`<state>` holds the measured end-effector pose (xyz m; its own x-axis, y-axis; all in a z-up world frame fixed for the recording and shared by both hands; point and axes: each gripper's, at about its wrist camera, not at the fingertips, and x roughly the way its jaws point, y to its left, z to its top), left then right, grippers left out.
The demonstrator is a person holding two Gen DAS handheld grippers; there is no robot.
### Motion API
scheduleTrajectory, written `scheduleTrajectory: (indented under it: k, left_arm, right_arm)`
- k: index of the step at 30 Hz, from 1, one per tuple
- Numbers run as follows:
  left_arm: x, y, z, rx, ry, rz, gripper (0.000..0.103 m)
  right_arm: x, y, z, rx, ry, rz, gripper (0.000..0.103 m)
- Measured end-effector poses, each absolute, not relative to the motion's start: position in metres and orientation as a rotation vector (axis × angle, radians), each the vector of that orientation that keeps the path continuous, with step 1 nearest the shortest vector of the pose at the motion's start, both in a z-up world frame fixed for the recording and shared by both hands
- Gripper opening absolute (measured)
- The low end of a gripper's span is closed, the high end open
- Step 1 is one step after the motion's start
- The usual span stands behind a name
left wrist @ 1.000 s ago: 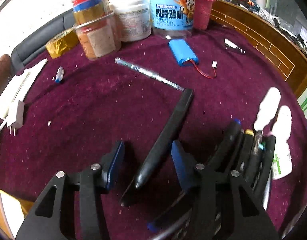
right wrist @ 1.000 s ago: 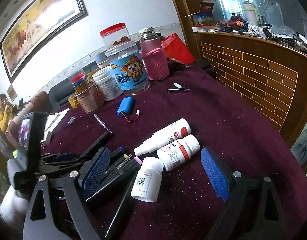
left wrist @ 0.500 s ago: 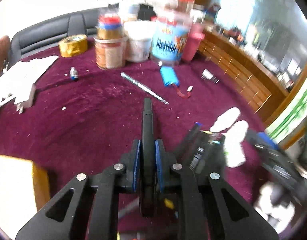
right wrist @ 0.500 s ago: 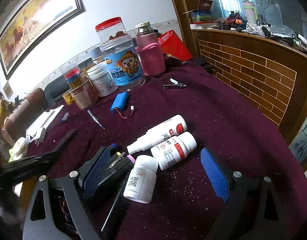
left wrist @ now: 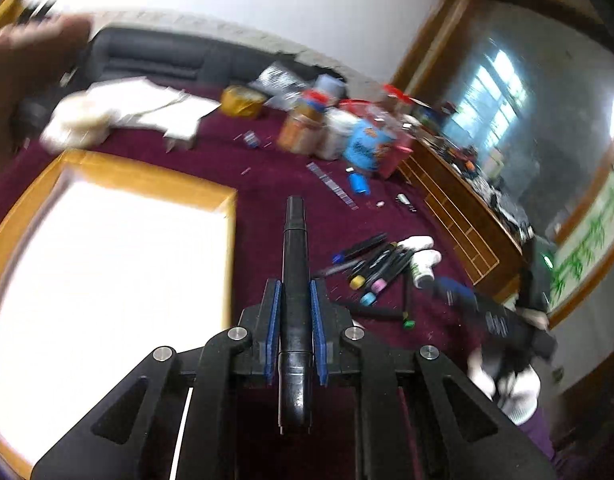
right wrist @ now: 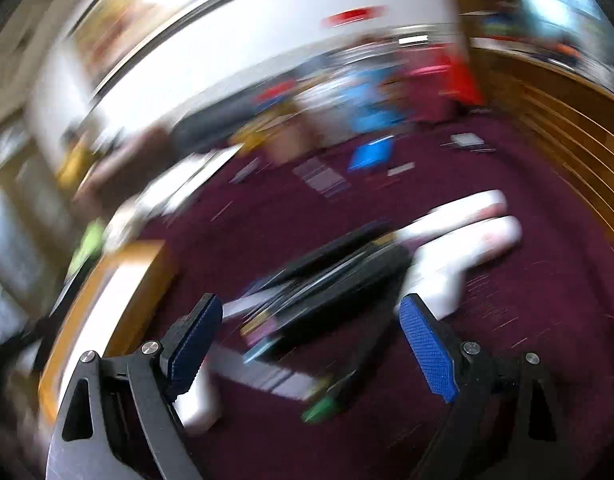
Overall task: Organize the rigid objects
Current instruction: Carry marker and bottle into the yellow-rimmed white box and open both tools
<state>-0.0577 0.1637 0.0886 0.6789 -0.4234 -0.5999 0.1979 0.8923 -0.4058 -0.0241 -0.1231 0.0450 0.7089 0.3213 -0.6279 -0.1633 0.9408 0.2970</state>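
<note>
Left wrist view: left gripper [left wrist: 294,308] has both blue pads clamped on a long black pen [left wrist: 294,280], which runs straight forward between them, its tip pointing away and its rear end reaching back toward the camera; pen is lifted above the maroon tablecloth [left wrist: 267,184]. Just left of it lies a wooden-rimmed tray [left wrist: 227,216] with a bright white interior. To the right, a heap of markers and pens [left wrist: 375,264] lies on the cloth, white bottles [left wrist: 421,258] touching its far end. Farther off: a blue battery pack [left wrist: 359,184], a cluster of jars [left wrist: 331,132], a roll of yellow tape [left wrist: 243,102]. Right wrist view, heavily motion-blurred: right gripper [right wrist: 307,332] has its blue pads spread wide with nothing between them, above the pile of markers [right wrist: 327,280]; white bottles [right wrist: 467,232] lie beyond, tray rim [right wrist: 107,280] at left.
</note>
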Motion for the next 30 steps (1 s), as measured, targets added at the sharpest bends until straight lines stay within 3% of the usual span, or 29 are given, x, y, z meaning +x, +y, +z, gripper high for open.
scheduleTrajectory:
  k: [3,6,12,21,30]
  left_arm:
    - [-0.061,0.188,0.069,-0.387,0.777,-0.327,0.012]
    - [-0.066,0.203,0.057,-0.437,0.797,-0.307,0.012]
    - [-0.074,0.220,0.056,-0.455,0.785,-0.297,0.012]
    - [-0.047,0.237,0.057,-0.458,0.839,-0.323,0.012]
    - [0.036,0.245,0.027,-0.521,0.961,-0.254,0.012]
  right_arm:
    - [-0.040,-0.068,0.037,0.073,0.820,0.410,0.086]
    - [-0.040,-0.033,0.023,-0.025,0.874,0.444,0.077]
    - [-0.015,-0.011,-0.005,-0.076,1.001,0.412,0.026]
    - [-0.025,-0.015,0.035,0.062,0.971,0.479,0.024]
    - [0.024,0.070,0.062,0.203,0.993,0.610,0.024]
